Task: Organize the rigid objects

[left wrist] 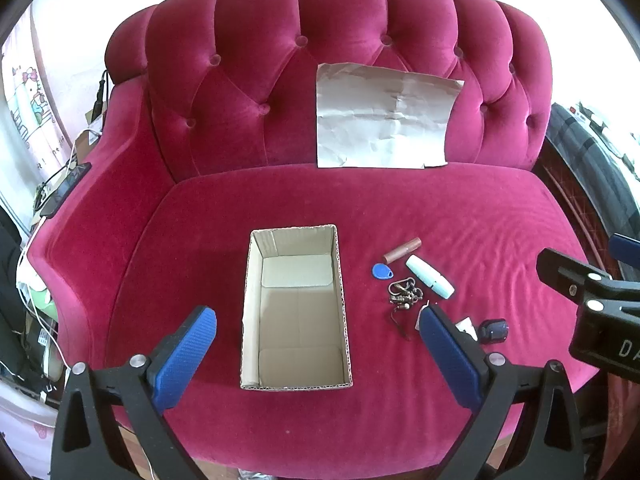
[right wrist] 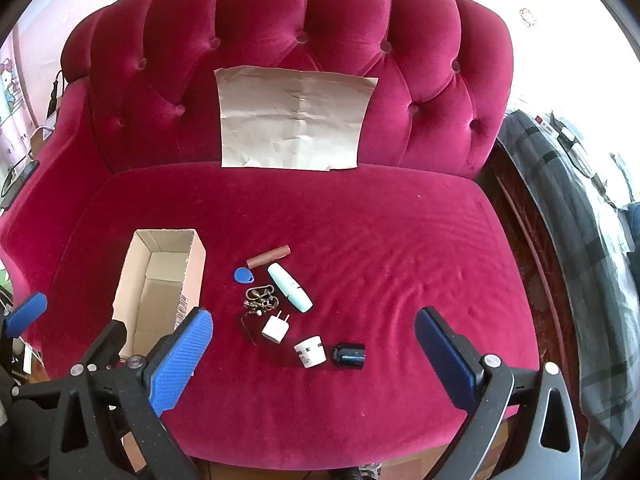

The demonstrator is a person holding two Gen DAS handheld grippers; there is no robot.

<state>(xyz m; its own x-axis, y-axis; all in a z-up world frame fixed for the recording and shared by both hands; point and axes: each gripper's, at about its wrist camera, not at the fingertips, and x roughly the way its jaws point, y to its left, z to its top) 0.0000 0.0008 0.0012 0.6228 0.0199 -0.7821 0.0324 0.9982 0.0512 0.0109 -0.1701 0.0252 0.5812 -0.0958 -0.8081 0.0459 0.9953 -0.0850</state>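
An empty cardboard box stands open on the red sofa seat. To its right lie a brown tube, a blue key fob, a pale mint bottle, a bunch of keys, a white plug adapter, a small white jar and a dark cap. My left gripper is open above the box. My right gripper is open above the small items, holding nothing.
A creased sheet of paper leans on the tufted sofa back. A phone with cables lies on the left armrest. A bed with grey bedding stands to the right.
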